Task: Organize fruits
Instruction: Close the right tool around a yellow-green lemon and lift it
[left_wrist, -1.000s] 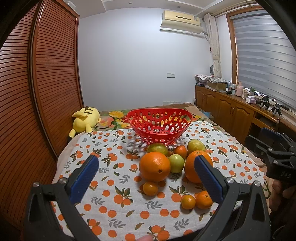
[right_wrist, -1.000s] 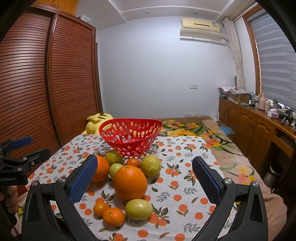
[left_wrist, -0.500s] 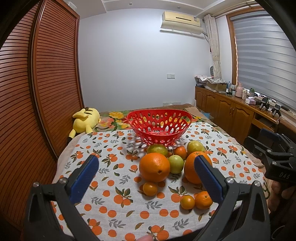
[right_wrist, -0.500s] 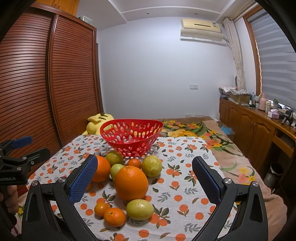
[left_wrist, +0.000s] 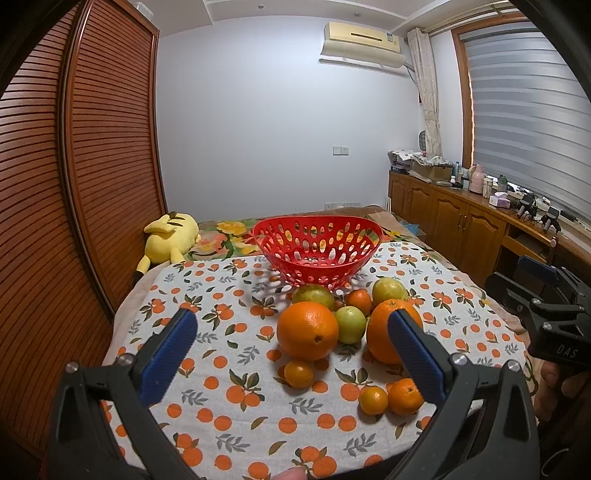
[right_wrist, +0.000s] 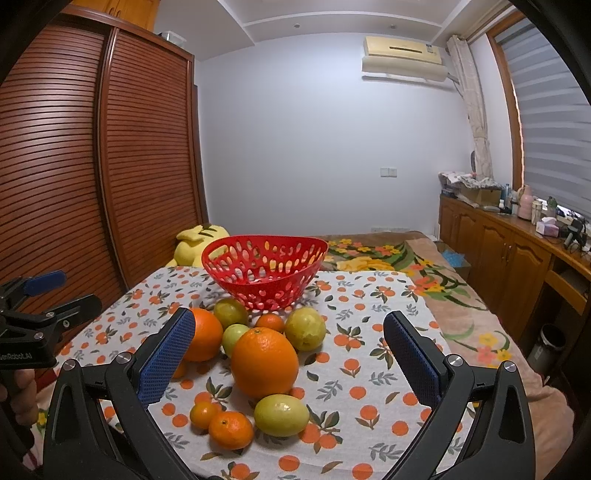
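A red perforated basket (left_wrist: 318, 248) stands empty at the far side of the table; it also shows in the right wrist view (right_wrist: 264, 266). In front of it lies a cluster of fruit: two large oranges (left_wrist: 307, 330) (left_wrist: 386, 332), green-yellow citrus (left_wrist: 350, 324), and small tangerines (left_wrist: 405, 396). In the right wrist view a large orange (right_wrist: 264, 362), a yellow lemon (right_wrist: 281, 415) and a tangerine (right_wrist: 231, 429) lie nearest. My left gripper (left_wrist: 291, 341) is open and empty above the near table. My right gripper (right_wrist: 289, 343) is open and empty, with the large orange between its fingers' line of sight.
The table wears an orange-print cloth (left_wrist: 221, 369). A yellow plush toy (left_wrist: 170, 236) lies beyond the table's far left. A wooden slatted wardrobe (left_wrist: 74, 184) stands at the left, a wooden cabinet (left_wrist: 461, 225) at the right. The right gripper's body (left_wrist: 546, 317) shows at the right edge.
Both views have crept slightly closer to the fruit and basket. Neither gripper has opened, shut or touched anything.
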